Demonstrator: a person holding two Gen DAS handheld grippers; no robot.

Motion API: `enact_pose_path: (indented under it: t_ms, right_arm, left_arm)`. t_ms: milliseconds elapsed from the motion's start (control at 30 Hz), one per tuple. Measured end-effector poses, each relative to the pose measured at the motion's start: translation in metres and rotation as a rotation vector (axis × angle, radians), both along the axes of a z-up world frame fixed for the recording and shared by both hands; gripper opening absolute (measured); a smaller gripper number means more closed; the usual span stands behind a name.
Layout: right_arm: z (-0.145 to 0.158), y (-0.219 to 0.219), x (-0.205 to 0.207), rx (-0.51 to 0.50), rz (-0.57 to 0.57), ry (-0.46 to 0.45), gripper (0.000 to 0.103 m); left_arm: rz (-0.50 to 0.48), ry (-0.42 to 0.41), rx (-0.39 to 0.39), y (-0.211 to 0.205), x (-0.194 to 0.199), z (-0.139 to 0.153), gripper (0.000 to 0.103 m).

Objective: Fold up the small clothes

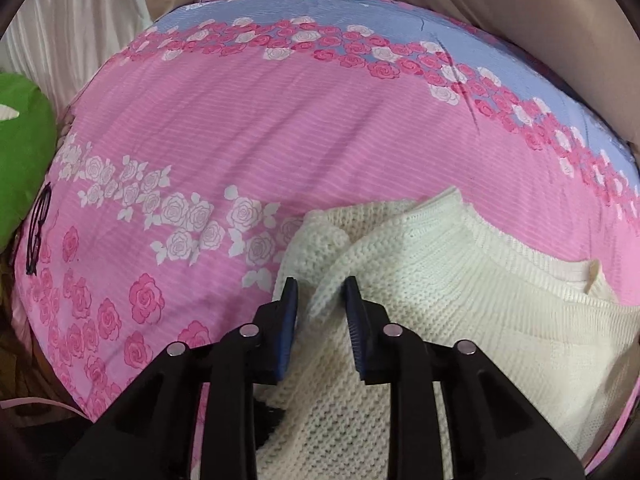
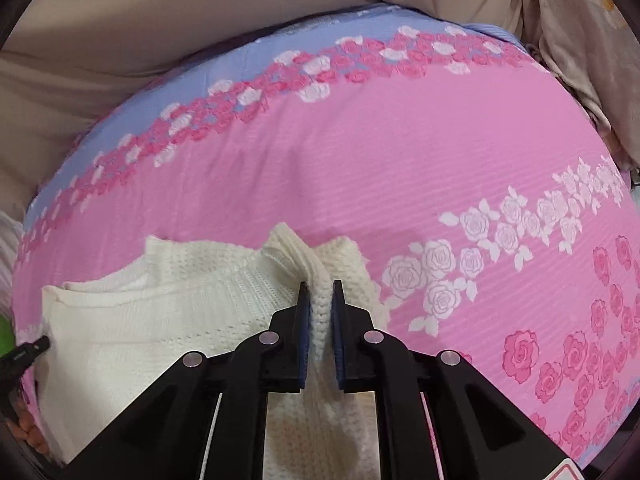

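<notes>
A cream knitted sweater (image 1: 460, 292) lies on a pink rose-print bedsheet (image 1: 260, 128). My left gripper (image 1: 320, 284) is over the sweater's left edge; its jaws stand apart with a fold of knit between them, not pinched. In the right wrist view the sweater (image 2: 160, 320) spreads to the left. My right gripper (image 2: 320, 284) is shut on a raised fold of the sweater's right edge, which stands up between the blue pads (image 2: 305, 320). The other gripper's tip (image 2: 28, 352) shows at the far left.
The bedsheet (image 2: 400, 152) has a blue band with roses along its far side. A beige cover (image 2: 160, 20) lies behind the bed. A green cushion (image 1: 20, 152) sits at the left edge, with white cloth (image 1: 80, 20) behind it.
</notes>
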State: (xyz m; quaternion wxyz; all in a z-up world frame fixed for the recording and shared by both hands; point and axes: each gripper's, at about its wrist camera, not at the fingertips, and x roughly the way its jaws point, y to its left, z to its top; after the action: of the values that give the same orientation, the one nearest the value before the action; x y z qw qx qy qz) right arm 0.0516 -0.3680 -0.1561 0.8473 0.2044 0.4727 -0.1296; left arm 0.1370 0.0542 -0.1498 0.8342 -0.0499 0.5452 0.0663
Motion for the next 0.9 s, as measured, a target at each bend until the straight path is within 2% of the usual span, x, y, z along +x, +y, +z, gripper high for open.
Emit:
enact_pose_path:
  t_ms: [33, 100, 200, 233, 300, 367, 400, 433, 533, 633, 700, 767, 800, 833, 900]
  right_arm:
    - [0.011, 0.003, -0.005, 0.0, 0.001, -0.037, 0.012]
    - [0.035, 0.015, -0.025, -0.069, -0.001, -0.08, 0.025]
    - [0.05, 0.044, -0.059, -0.091, 0.045, -0.112, 0.026]
    - [0.049, 0.059, -0.073, -0.101, 0.074, -0.094, 0.026]
    - [0.045, 0.089, -0.093, -0.11, 0.133, -0.077, 0.026]
    - [0.035, 0.122, -0.104, -0.054, 0.214, -0.051, 0.024]
    - [0.029, 0.142, -0.104, -0.022, 0.271, -0.03, 0.018]
    - [0.024, 0.16, -0.103, 0.0, 0.329, -0.017, 0.012]
    - [0.01, 0.212, -0.089, -0.002, 0.47, 0.019, 0.008]
    - [-0.014, 0.239, -0.071, -0.037, 0.526, 0.092, 0.008]
    - [-0.022, 0.243, -0.066, -0.056, 0.526, 0.088, 0.008]
    - [-0.021, 0.245, -0.064, -0.063, 0.527, 0.099, 0.008]
    - [-0.02, 0.245, -0.063, -0.058, 0.524, 0.1, 0.008]
    - [-0.019, 0.243, -0.064, -0.041, 0.514, 0.1, 0.008]
    - [-0.015, 0.233, -0.065, 0.016, 0.481, 0.087, 0.009]
  left_arm:
    - [-0.001, -0.011, -0.015, 0.002, -0.005, 0.005, 0.031]
    - [0.002, -0.047, -0.031, 0.011, -0.023, 0.019, 0.037]
    - [0.029, -0.059, -0.061, 0.032, -0.054, 0.029, 0.056]
    - [0.036, -0.054, -0.081, 0.037, -0.062, 0.029, 0.058]
    - [0.041, -0.012, -0.1, 0.05, -0.081, 0.02, 0.058]
    - [0.045, 0.04, -0.098, 0.057, -0.094, 0.004, 0.059]
    - [0.057, 0.057, -0.088, 0.059, -0.098, -0.002, 0.062]
    - [0.093, 0.076, -0.087, 0.064, -0.103, -0.01, 0.071]
    - [0.167, 0.063, -0.15, 0.073, -0.112, -0.019, 0.079]
    - [0.178, 0.091, -0.233, 0.077, -0.11, -0.032, 0.085]
    - [0.156, 0.089, -0.222, 0.074, -0.106, -0.033, 0.087]
    - [0.093, 0.075, -0.232, 0.067, -0.101, -0.029, 0.066]
    - [0.061, 0.074, -0.257, 0.061, -0.1, -0.028, 0.039]
    - [0.023, 0.087, -0.299, 0.057, -0.097, -0.025, 0.026]
    - [0.019, 0.083, -0.309, 0.051, -0.095, -0.007, 0.02]
